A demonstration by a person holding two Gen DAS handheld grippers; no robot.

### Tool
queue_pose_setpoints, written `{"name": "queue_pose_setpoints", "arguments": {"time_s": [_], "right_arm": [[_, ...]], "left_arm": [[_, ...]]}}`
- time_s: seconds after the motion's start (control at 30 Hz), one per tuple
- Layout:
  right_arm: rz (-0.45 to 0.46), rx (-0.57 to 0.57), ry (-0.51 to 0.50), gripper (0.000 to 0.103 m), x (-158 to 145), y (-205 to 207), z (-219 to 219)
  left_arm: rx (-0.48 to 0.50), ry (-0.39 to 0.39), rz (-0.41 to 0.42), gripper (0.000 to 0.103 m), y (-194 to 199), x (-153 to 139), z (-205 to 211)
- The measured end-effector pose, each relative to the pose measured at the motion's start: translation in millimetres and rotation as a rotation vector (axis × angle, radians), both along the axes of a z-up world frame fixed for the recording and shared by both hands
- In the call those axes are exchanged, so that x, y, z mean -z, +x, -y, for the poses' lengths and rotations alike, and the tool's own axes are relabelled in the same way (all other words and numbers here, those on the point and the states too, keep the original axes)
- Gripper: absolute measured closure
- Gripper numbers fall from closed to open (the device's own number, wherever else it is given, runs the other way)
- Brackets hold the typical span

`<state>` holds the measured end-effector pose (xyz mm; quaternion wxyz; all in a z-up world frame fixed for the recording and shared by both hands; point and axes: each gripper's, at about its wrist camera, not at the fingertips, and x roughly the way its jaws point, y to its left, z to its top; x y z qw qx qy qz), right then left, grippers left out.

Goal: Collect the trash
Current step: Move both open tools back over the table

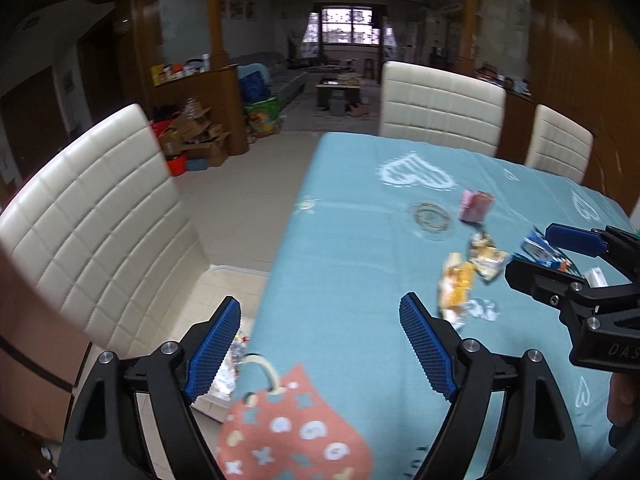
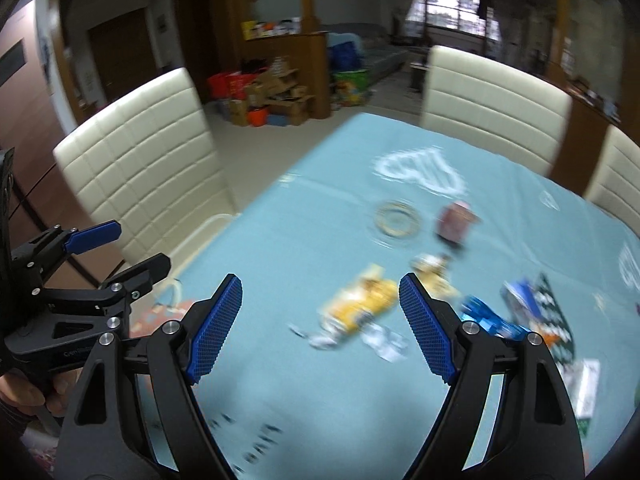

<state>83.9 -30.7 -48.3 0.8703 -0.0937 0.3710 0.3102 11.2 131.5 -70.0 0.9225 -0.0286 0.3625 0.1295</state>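
Note:
Several wrappers lie on the light blue tablecloth [image 1: 352, 208]: a yellow one [image 1: 456, 284], a crumpled one [image 1: 486, 254], a pink one [image 1: 474, 206] and a blue packet [image 1: 538, 250]. My left gripper [image 1: 320, 308] hovers open over the table's near left edge, nothing between its fingers. My right gripper [image 1: 530, 253] shows at the right, open, above the blue packet. In the blurred right wrist view my right gripper [image 2: 320, 292] stands open and empty, short of the yellow wrapper [image 2: 360, 308]. The blue packet [image 2: 488, 320] lies beyond its right finger. The left gripper [image 2: 142, 244] is open at the left.
A pink patterned bag [image 1: 296, 428] with a handle lies at the table's near edge. Beside the table a white container [image 1: 228, 360] holds wrappers. A ring [image 1: 432, 216] rests mid-table. Cream chairs [image 1: 92, 216] [image 1: 440, 104] [image 1: 560, 144] stand around the table.

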Motion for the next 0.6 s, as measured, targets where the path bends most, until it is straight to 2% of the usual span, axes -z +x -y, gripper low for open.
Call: {"name": "queue_pose_setpoints", "arguments": {"time_s": [0.3,0.6], "right_arm": [[-0.009,0.182,-0.018,0.022,3.0,3.9,86.9],[-0.057,0.352,-0.025,0.021,19.7,7.1,159.4]], "left_arm": [[0.159,-0.002,-0.004,0.022,22.0,-2.4,71.7],[0.224,0.012,-0.032,0.02,40.9,10.1,108.3]]}}
